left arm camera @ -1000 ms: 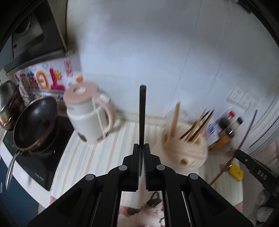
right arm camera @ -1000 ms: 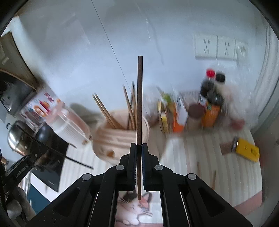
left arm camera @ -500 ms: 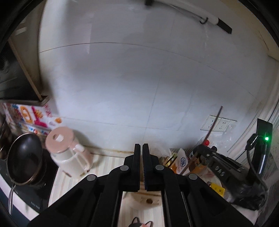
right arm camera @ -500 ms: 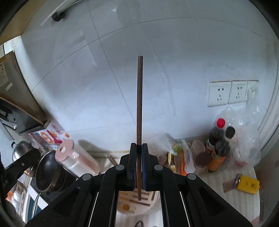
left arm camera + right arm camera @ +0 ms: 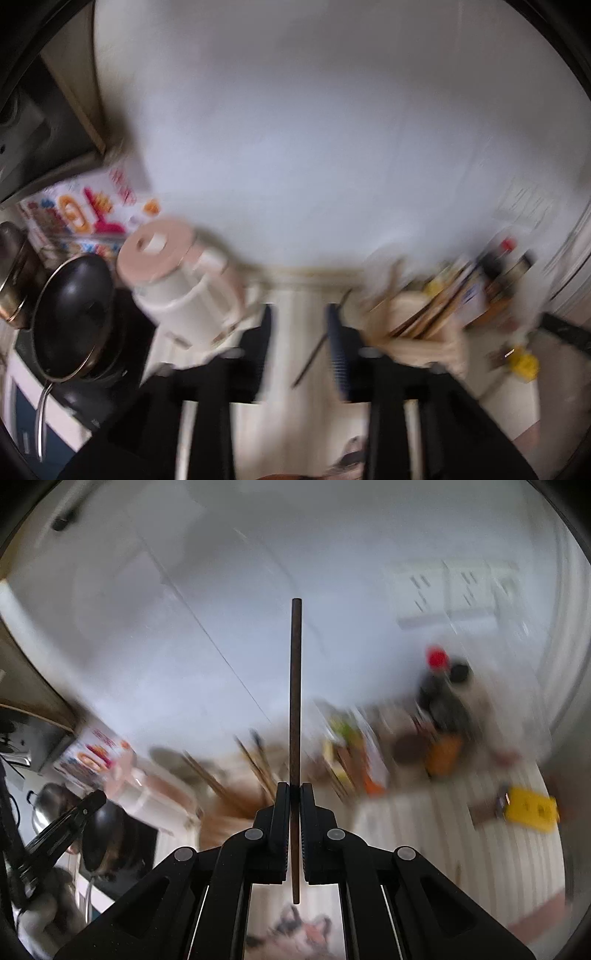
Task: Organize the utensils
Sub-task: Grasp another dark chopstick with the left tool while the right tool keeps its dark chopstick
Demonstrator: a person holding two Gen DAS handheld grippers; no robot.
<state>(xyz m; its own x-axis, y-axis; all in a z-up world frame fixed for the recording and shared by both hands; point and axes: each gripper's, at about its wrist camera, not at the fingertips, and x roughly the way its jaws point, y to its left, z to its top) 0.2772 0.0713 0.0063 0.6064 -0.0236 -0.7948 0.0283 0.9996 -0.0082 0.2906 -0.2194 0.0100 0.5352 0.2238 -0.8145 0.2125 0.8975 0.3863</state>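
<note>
The right tongs [image 5: 294, 794] pinch 1 thin, dark brown chopstick [image 5: 296, 686] that stands straight up, above the round holder [image 5: 221, 812] on the striped surface [image 5: 461, 834]. The left tongs [image 5: 300, 325] are opening, and a dark chopstick [image 5: 314, 354] lies loose and tilted between them. 1 second ago they gripped it upright.

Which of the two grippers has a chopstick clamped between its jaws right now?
The right gripper: it is shut on a brown chopstick standing upright. The left gripper has its jaws opening, nothing clamped.
</note>
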